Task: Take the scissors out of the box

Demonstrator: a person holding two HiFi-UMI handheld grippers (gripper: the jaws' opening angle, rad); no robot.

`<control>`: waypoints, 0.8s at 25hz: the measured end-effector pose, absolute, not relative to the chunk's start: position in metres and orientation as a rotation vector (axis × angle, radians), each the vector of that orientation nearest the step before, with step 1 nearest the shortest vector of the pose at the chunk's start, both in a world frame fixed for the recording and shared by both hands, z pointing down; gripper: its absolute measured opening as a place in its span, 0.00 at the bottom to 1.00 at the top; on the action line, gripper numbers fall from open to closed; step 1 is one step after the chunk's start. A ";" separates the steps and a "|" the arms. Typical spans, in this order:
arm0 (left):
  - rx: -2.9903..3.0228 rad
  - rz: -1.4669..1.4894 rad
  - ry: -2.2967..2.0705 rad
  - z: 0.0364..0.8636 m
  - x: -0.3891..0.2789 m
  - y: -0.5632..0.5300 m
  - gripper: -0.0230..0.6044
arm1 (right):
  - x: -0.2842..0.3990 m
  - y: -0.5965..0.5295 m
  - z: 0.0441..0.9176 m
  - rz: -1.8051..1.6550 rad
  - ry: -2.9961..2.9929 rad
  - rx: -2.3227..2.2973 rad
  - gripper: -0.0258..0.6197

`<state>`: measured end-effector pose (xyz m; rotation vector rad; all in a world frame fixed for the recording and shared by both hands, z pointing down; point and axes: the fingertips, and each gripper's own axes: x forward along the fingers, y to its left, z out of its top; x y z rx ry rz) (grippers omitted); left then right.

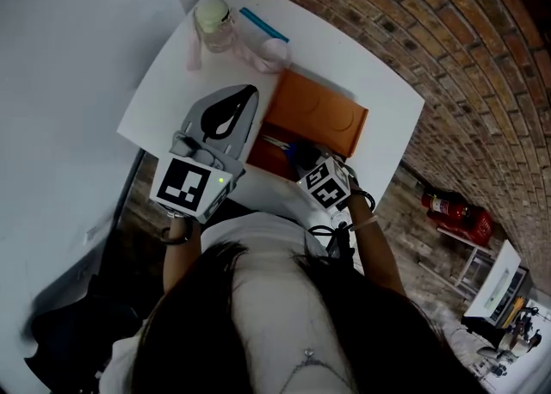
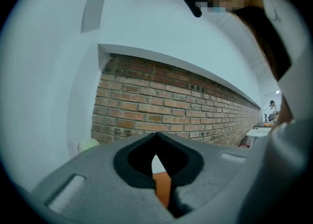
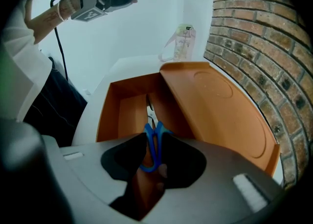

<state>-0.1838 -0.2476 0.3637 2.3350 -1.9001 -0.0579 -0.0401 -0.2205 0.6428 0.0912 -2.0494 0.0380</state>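
scissors (image 3: 152, 131) lie inside the orange box (image 3: 117, 115), blades toward 12 o'clock, their blue handles framed but not pinched by the wide-open jaws of the right gripper (image 3: 153, 149); the jaws of the left gripper (image 2: 156, 137) are shut on nothing. if only one loop is caught, the scissors may be swung open and dropped.

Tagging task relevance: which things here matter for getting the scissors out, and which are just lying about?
In play: scissors, open orange box.
Lying about: lidded jar, thin blue stick, pink item beside it.
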 end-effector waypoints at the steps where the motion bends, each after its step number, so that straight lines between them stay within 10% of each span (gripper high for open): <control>1: 2.337 -0.057 -1.899 0.364 -0.184 -0.248 0.04 | -0.040 -0.220 0.643 0.036 -2.047 0.091 0.22; 20: 2.352 -0.060 -1.884 0.364 -0.179 -0.252 0.04 | -0.040 -0.218 0.654 0.030 -2.004 0.070 0.22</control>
